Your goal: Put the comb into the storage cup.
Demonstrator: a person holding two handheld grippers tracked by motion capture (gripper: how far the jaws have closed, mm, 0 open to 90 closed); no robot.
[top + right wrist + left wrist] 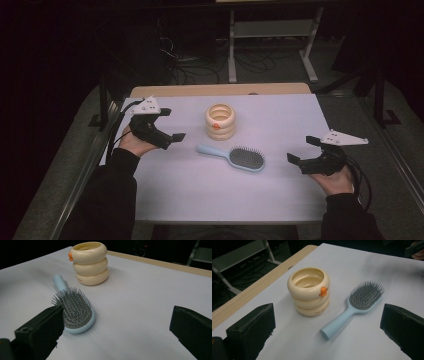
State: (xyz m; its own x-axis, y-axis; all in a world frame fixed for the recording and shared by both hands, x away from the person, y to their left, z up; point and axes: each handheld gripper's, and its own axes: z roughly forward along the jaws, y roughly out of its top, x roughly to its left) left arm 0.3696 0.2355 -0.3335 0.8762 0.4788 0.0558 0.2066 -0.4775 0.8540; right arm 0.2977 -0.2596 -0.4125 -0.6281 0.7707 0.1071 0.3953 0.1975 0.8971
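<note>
A: Lying flat mid-bench (165,200), that blue hairbrush (235,157), bristles up, handle aimed at the left claw (167,125). Just behind it, near but apart, the cream ringed cup (220,121), upright.

B: Both claws spread wide, clamped on nothing. Right claw (300,150) well off the brush head, hovering above the bench.

A: Likely risks? Pinching across the bristles (72,306): springy, likely to squirt out sideways. Better at the handle (338,323).

B: Smooth and rounded, though; could roll or spin under an off-centre squeeze. Low to the bench too, so scraping the white cover looks possible.

A: And sweeping in from the left: easy to nudge the cup over. Tall, light-looking, narrow base.
</note>
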